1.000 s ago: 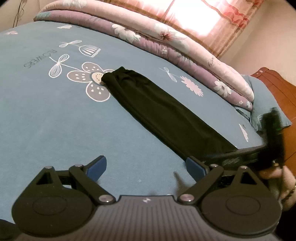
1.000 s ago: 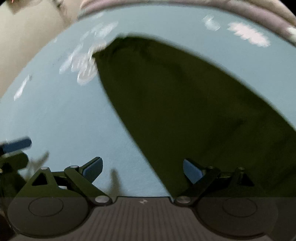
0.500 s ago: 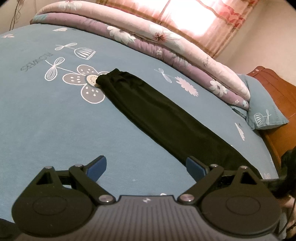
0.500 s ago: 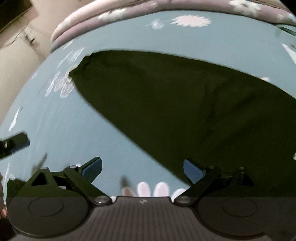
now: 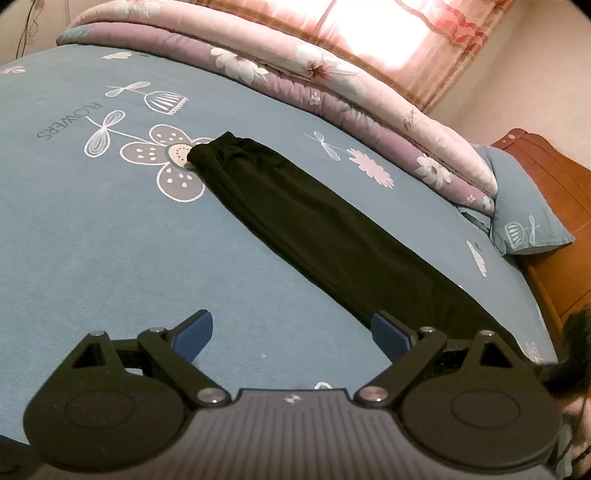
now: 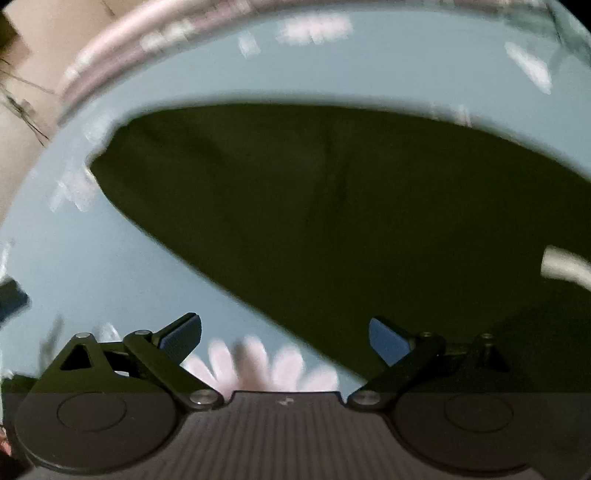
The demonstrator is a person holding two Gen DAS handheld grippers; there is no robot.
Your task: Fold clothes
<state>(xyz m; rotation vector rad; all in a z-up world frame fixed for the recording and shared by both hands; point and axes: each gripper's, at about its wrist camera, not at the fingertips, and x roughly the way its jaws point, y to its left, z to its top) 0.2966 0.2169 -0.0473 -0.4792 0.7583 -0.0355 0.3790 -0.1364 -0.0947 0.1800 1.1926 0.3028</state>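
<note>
A long black garment (image 5: 317, 236) lies folded lengthwise on the blue bedsheet (image 5: 92, 229), running from a flower print at the far left to the near right. My left gripper (image 5: 291, 334) hovers open above the sheet, its right fingertip (image 5: 388, 332) over the garment's near end. In the right wrist view the black garment (image 6: 332, 214) fills the middle, blurred by motion. My right gripper (image 6: 284, 339) is open above the garment's near edge, with nothing between its fingers.
A folded pink and purple floral quilt (image 5: 295, 74) runs along the bed's far side. A blue pillow (image 5: 524, 218) and a wooden headboard (image 5: 554, 192) stand at the right. A pink curtain (image 5: 399, 33) hangs behind. A pale object (image 6: 565, 269) shows at the right edge.
The right gripper has swung away from the garment's near end and out of the left wrist view; its own view has shifted over the garment. The left gripper has drawn back slightly.
</note>
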